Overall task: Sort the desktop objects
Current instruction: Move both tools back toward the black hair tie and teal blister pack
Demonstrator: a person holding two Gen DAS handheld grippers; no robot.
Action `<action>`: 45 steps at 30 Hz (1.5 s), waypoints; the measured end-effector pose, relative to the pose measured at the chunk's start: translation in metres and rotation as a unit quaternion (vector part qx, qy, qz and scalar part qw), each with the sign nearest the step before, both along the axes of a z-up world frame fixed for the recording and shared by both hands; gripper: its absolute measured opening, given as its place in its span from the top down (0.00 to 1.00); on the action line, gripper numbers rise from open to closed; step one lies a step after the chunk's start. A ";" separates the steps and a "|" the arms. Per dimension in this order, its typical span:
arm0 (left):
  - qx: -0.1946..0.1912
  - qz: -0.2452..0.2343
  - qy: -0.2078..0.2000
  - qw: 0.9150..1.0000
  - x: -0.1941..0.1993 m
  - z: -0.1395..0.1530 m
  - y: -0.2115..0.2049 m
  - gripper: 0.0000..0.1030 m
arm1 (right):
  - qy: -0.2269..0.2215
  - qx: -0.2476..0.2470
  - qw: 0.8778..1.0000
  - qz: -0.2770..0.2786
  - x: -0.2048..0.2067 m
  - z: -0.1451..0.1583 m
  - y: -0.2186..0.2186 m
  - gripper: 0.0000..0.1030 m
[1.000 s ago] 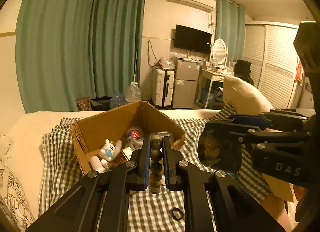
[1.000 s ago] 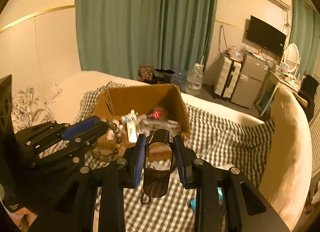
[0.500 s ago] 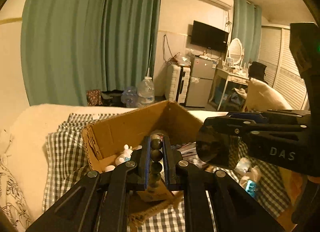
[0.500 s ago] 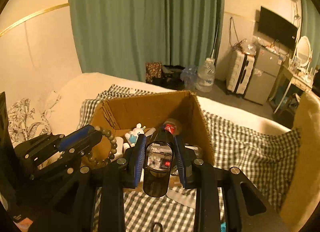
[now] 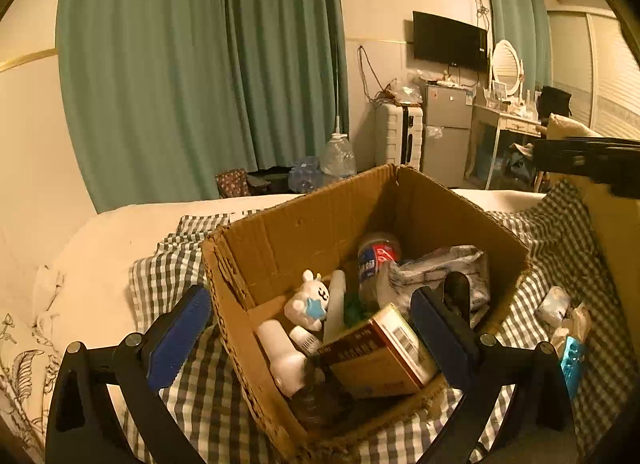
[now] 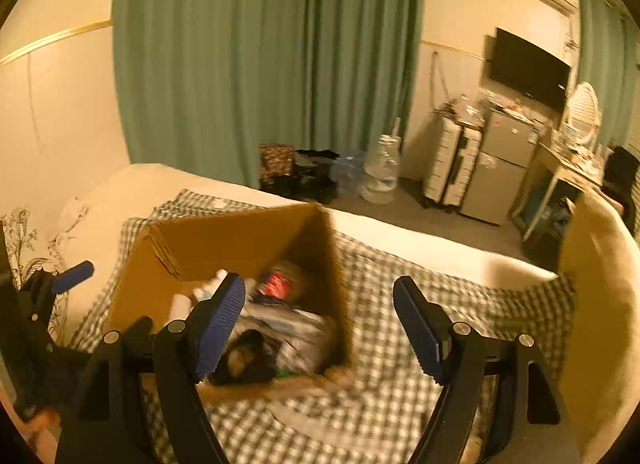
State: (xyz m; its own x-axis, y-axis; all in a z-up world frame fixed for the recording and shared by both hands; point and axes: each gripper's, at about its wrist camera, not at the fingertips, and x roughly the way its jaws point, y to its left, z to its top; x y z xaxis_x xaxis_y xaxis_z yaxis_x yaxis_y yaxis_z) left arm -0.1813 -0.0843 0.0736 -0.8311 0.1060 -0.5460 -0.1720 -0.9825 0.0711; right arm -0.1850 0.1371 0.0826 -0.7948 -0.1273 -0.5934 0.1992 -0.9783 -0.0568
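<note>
An open cardboard box [image 5: 320,215] sits on a checked cloth and holds a white bunny toy [image 5: 310,300], a bottle with a red label [image 5: 376,260], a small carton [image 5: 380,352] and a dark cup-like object [image 5: 458,292]. My left gripper [image 5: 310,332] is open and empty over the box's near side. My right gripper [image 6: 320,320] is open and empty over the box's right wall [image 6: 240,240]; that view is blurred. The dark object [image 6: 248,356] lies in the box below it. The bead bracelet is not clearly visible.
The checked cloth [image 5: 176,268] covers a bed. Small packets and a blue item [image 5: 570,356] lie on the cloth right of the box. A large pillow [image 6: 600,284] stands at the right. Curtains, water jugs and furniture are beyond the bed.
Both grippers have opened over the box. The left let go of the bead bracelet and the right let go of the dark cup-like object, which now lies in the box.
</note>
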 end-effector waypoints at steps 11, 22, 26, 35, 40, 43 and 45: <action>0.087 -0.014 -0.009 0.996 0.057 0.041 0.026 0.00 | -0.049 -0.007 0.994 -0.099 0.089 -0.011 0.076 0.10; 0.080 -0.060 -0.066 0.993 0.102 -0.027 0.072 0.00 | -0.142 0.053 0.977 -0.150 0.127 -0.102 0.070 0.00; 0.084 -0.051 -0.092 0.991 0.108 -0.067 0.079 0.00 | -0.140 0.073 0.974 -0.165 0.133 -0.130 0.068 0.00; 0.114 -0.055 -0.133 0.983 0.111 -0.138 0.089 0.00 | -0.139 0.018 0.963 -0.230 0.129 -0.171 0.083 0.00; 0.109 -0.056 -0.135 0.983 0.103 -0.153 0.093 0.00 | -0.142 -0.022 0.956 -0.255 0.119 -0.182 0.094 0.00; 0.107 -0.053 -0.131 0.984 0.098 -0.160 0.098 0.00 | -0.159 -0.034 0.948 -0.274 0.112 -0.192 0.101 0.00; 0.102 -0.051 -0.137 0.984 0.093 -0.165 0.102 0.00 | -0.169 -0.044 0.942 -0.285 0.108 -0.197 0.106 0.00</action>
